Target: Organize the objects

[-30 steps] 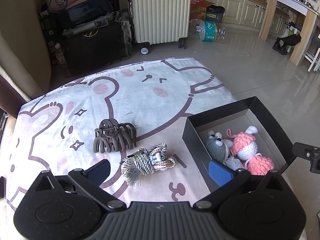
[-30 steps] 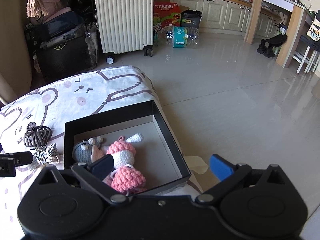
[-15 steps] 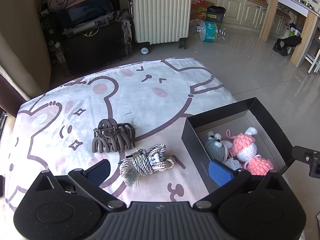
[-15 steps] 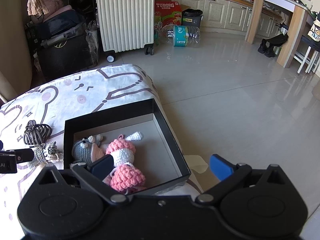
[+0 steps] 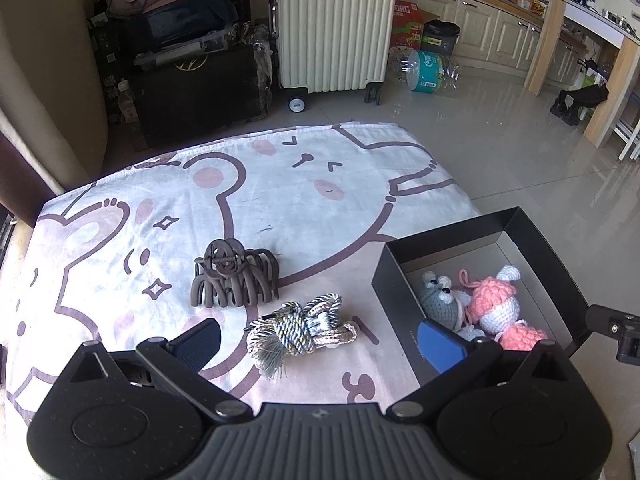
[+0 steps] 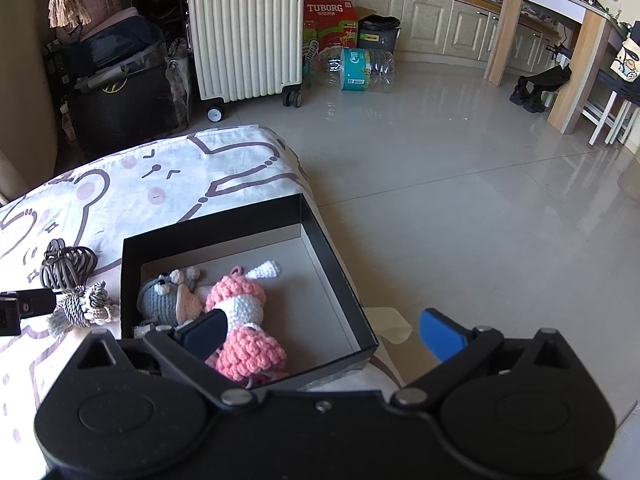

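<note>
Rope knot (image 5: 301,328) lies at lower centre between the left tool's (image 5: 320,340) spread fingers; right tool (image 6: 320,330), fingers apart, hovers over the black box (image 6: 340,264).

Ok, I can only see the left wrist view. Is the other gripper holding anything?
Observer: No. The right gripper is open and empty.
Operator: Is there room in the box?
Observer: Yes. The right half of the box is bare. The grey toy and the pink toy lie on its left side.
Operator: I can't see the pink toy's bottom end. What is it like?
Observer: It is a round pink crocheted ball, close to the box's near wall.
</note>
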Available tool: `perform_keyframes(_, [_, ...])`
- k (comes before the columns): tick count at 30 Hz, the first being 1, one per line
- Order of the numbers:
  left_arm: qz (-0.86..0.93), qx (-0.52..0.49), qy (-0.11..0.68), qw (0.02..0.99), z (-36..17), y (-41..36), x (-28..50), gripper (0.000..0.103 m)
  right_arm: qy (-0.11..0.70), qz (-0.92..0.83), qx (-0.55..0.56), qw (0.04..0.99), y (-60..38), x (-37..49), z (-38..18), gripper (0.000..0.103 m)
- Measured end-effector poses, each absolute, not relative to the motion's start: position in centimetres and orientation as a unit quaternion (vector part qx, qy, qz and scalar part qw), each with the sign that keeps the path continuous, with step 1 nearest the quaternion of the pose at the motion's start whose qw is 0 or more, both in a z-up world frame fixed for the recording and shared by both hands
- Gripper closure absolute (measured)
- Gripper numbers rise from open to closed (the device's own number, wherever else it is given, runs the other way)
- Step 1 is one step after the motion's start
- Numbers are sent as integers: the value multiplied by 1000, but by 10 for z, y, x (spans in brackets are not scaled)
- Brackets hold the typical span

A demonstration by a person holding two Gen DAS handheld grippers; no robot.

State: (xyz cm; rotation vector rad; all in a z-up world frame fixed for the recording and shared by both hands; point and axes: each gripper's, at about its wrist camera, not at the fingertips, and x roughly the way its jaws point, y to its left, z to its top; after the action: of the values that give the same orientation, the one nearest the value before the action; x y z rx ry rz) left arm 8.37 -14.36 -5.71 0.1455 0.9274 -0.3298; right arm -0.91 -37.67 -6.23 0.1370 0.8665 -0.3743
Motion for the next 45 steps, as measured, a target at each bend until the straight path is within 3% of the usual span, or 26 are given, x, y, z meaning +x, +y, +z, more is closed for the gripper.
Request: perform_keyframes(45, [-41, 13, 436, 899, -51, 10, 88, 0, 394, -37, 18, 918, -239, 47, -63, 0])
